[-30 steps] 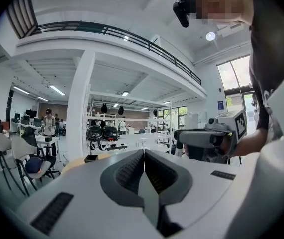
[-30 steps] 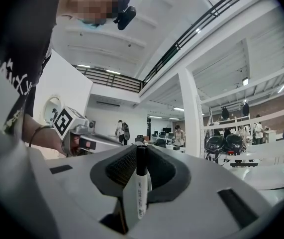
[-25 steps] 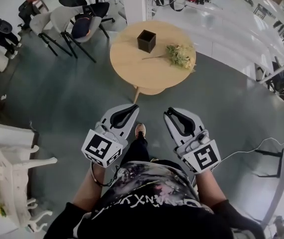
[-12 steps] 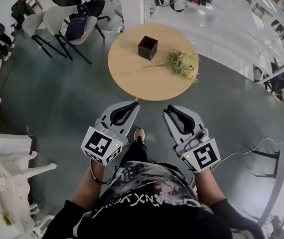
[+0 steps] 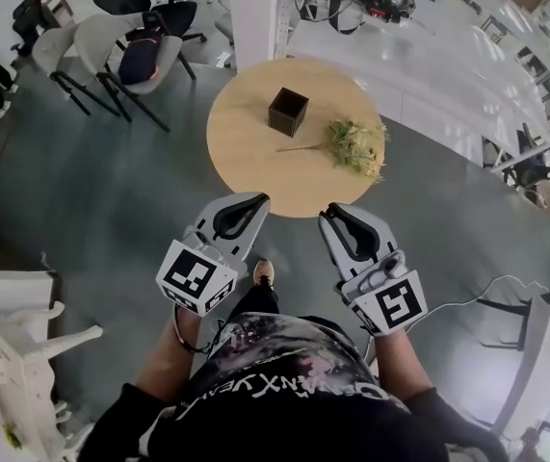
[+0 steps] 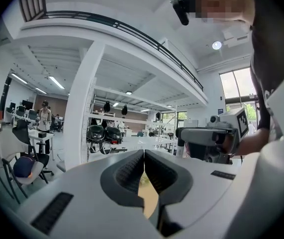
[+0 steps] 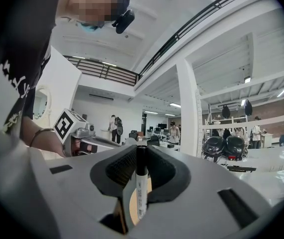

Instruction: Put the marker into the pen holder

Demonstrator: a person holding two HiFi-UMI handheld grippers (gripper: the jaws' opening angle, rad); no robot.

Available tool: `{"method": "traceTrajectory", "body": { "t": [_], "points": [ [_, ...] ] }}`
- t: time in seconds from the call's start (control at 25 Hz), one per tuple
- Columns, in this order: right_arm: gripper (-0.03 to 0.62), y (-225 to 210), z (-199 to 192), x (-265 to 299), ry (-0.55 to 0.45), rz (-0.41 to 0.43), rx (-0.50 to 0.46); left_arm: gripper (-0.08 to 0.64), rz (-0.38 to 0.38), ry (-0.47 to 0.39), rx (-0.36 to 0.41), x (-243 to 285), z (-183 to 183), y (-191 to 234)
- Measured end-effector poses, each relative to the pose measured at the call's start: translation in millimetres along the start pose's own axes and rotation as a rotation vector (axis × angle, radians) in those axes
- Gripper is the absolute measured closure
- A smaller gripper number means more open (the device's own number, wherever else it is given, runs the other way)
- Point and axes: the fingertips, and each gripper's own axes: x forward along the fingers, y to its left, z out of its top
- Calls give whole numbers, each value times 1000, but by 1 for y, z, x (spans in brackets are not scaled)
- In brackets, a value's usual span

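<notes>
One risk: our right gripper point(image 7: 141, 152) pinches the marker point(image 7: 140, 193) by one end (left gripper point(image 6: 143, 156) pressed together, empty), so it may pivot & miss the pen holder point(image 5: 287, 111).

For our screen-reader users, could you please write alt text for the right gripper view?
The right gripper is shut on a black-capped white marker, clamped between its dark pads. A white pillar stands beyond.

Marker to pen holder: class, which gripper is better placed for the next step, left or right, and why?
Right. The right gripper is shut on the marker; the left gripper is shut, empty. The pen holder stands ahead on the table.
</notes>
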Motion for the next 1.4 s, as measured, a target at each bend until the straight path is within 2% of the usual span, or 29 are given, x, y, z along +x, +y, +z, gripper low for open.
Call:
{"method": "traceTrajectory", "body": {
  "t": [0.48,0.92,1.4],
  "points": [
    [529,-34,1,61,15,-29,10,538,-24,17,-20,27,3,62],
    [528,-72,1,85,-1,-65,7,538,-68,29,-4,64,7,80],
    [529,-122,-4,120,-12,-8,13,538,-16,47,-17,109,4,111]
  ]
}}
